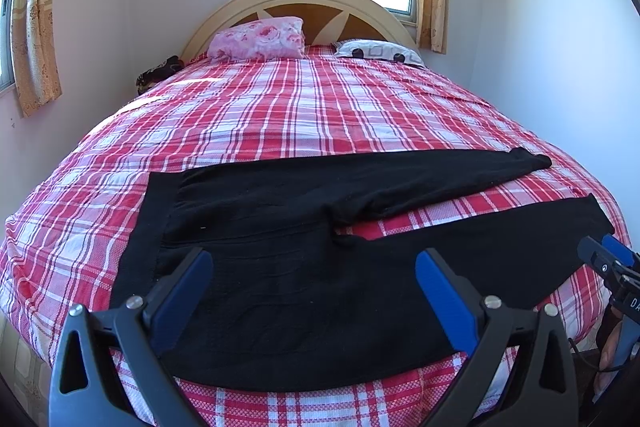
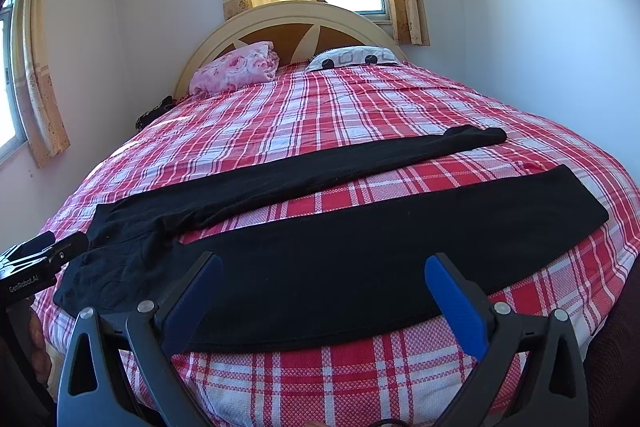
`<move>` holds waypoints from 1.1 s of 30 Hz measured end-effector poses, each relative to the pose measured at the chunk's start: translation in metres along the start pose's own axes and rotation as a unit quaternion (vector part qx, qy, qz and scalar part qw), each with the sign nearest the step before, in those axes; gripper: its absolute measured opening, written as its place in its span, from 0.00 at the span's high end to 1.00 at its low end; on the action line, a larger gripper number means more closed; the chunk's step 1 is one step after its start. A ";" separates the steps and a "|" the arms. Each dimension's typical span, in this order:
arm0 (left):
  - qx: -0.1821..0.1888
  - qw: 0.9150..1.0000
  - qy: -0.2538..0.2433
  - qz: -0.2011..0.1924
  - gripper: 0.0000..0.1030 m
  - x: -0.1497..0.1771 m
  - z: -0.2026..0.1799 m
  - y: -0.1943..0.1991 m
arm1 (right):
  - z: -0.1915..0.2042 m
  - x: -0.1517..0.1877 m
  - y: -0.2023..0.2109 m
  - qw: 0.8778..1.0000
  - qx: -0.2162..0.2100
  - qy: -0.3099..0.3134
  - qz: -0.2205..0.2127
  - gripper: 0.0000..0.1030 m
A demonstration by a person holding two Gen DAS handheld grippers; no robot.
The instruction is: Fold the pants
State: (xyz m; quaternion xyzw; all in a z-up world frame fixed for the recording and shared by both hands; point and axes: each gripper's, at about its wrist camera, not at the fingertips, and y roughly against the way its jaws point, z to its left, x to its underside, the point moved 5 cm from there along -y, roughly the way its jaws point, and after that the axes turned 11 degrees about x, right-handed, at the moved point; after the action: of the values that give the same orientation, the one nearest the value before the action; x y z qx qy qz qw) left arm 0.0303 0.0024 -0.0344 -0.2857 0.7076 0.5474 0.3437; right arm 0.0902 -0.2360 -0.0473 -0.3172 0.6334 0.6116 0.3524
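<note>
**Pants spread on the bed, both grippers not yet gripping**

On the checked bed cover (image 1: 304,107) the black pants (image 1: 304,291) lie flat near the front edge, with the waistband (image 1: 140,227) to your left and the two legs running to your right, apart like a V. Your left gripper (image 1: 314,291) hovers over the seat part, jaws spread wide and holding nothing. Your right gripper (image 2: 324,291) hovers over the near leg (image 2: 400,247), jaws also spread and empty.

What could go wrong, as I judge it: the fabric looks thin and soft, so if you pinch too deep you may take the bed cover together with it. If you grip only one layer, the leg can twist when you lift it, and the fold will be uneven. The far leg (image 2: 320,163) has small wrinkles near the crotch, which may stay inside the fold.

The near hem of the pants is partly covered by the gripper fingers in both views. The far-leg cuff (image 1: 528,163) is small and bent by the lens, so its shape is hard to tell.
</note>
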 end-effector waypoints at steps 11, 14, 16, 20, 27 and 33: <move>0.001 1.000 0.002 0.003 0.00 0.001 0.001 -0.002 | -0.001 0.001 -0.001 1.000 0.001 -0.001 0.002 0.01; 0.001 1.000 0.002 0.004 0.00 0.001 0.001 -0.002 | -0.001 0.001 -0.001 1.000 0.001 -0.001 0.002 0.01; 0.000 1.000 0.002 0.004 0.00 0.001 0.001 -0.002 | -0.001 0.001 -0.001 1.000 0.001 0.000 0.002 0.01; 0.000 1.000 0.002 0.004 0.00 0.002 0.003 -0.003 | -0.001 0.001 -0.001 1.000 0.001 -0.001 0.002 0.01; 0.000 1.000 0.002 0.004 0.00 0.002 0.004 -0.002 | -0.001 0.001 -0.001 1.000 0.001 -0.001 0.003 0.01; -0.001 1.000 0.001 0.006 0.00 0.003 0.005 -0.004 | -0.001 0.002 -0.004 1.000 0.002 0.001 0.005 0.01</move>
State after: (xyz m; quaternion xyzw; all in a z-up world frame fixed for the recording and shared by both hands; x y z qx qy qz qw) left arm 0.0325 0.0065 -0.0400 -0.2823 0.7093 0.5497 0.3392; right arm 0.0926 -0.2372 -0.0508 -0.3142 0.6363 0.6119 0.3492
